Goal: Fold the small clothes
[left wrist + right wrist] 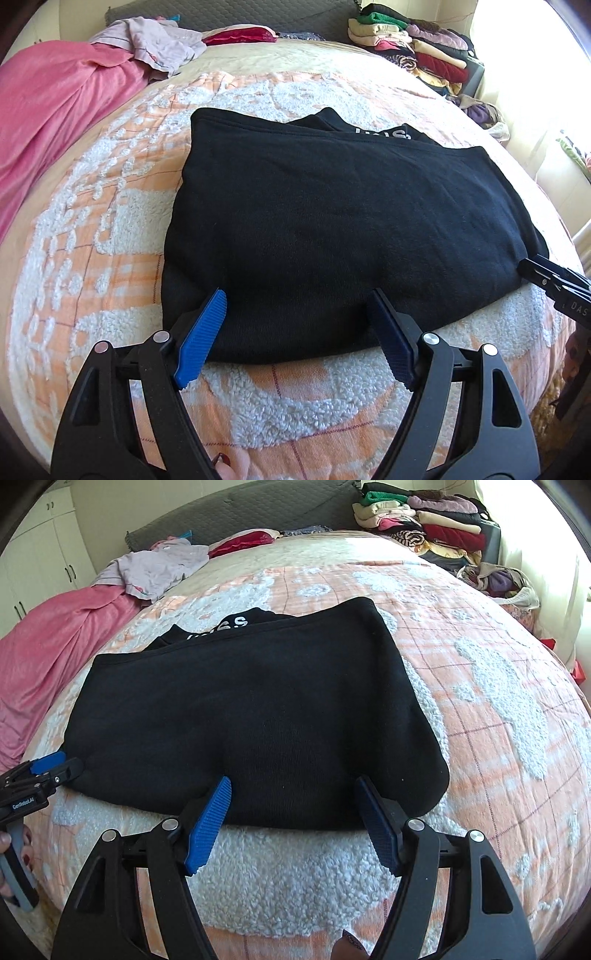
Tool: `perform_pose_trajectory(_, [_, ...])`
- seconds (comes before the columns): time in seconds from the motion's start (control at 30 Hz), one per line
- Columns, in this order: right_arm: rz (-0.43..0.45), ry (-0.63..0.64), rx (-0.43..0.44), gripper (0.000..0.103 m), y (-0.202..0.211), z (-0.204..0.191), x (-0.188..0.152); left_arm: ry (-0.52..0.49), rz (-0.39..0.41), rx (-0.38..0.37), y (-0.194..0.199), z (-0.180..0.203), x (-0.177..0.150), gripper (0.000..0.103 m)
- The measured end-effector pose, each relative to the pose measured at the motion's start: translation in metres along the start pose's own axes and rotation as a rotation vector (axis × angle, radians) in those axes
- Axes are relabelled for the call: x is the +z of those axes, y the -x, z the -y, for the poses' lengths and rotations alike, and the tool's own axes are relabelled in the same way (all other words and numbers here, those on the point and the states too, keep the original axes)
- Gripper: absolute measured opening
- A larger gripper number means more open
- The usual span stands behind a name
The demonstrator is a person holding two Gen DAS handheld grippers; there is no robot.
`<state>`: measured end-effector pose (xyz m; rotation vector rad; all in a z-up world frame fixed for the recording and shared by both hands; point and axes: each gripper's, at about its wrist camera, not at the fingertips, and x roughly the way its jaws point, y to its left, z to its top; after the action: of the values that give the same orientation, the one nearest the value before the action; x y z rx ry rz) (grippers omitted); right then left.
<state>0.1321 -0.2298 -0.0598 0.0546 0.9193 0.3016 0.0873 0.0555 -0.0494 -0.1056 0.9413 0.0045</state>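
A black garment point(332, 221) point(258, 709) lies folded flat on the bed, white lettering point(232, 622) showing at its far edge. My left gripper point(298, 295) stands open, its blue pads straddling the near folded edge toward the garment's left end, with the cloth lying flat between them. My right gripper point(293, 781) is open too, its pads over the near edge toward the right end, nothing pinched. Each gripper shows at the side of the other's view: the right gripper point(546, 277), the left gripper point(55, 766).
The bed carries an orange and white fleecy bedspread point(110, 240) point(498, 701). A pink blanket point(55, 110) and a lilac garment point(162, 40) lie at the far left. Stacked folded clothes point(424, 520) and a bag of clothes point(498, 583) sit at the far right. A hand point(26, 849) holds the left gripper's handle.
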Motion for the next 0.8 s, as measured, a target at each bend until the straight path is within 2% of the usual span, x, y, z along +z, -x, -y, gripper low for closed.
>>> perform_pose_trajectory(0.3, [0.003, -0.015, -0.005, 0.069, 0.006, -0.001, -0.001, 0.016, 0.007, -0.015, 0.008, -0.003, -0.001, 0.071])
perform_pose_trajectory(0.37, [0.005, -0.020, -0.002, 0.074, 0.008, 0.000, -0.001, 0.017, 0.008, -0.017, 0.010, -0.003, -0.002, 0.071])
perform_pose_trajectory(0.6, [0.006, -0.028, -0.007, 0.075, 0.014, 0.000, -0.001, 0.027, 0.010, -0.025, 0.014, -0.005, -0.002, 0.071])
perform_pose_trajectory(0.67, [0.007, -0.031, -0.006, 0.082, 0.015, -0.001, -0.001, 0.029, 0.012, -0.026, 0.016, -0.006, -0.002, 0.071])
perform_pose_trajectory(0.8, [0.011, -0.036, -0.006, 0.084, 0.018, -0.003, -0.001, 0.029, 0.017, -0.025, 0.020, -0.008, -0.003, 0.074])
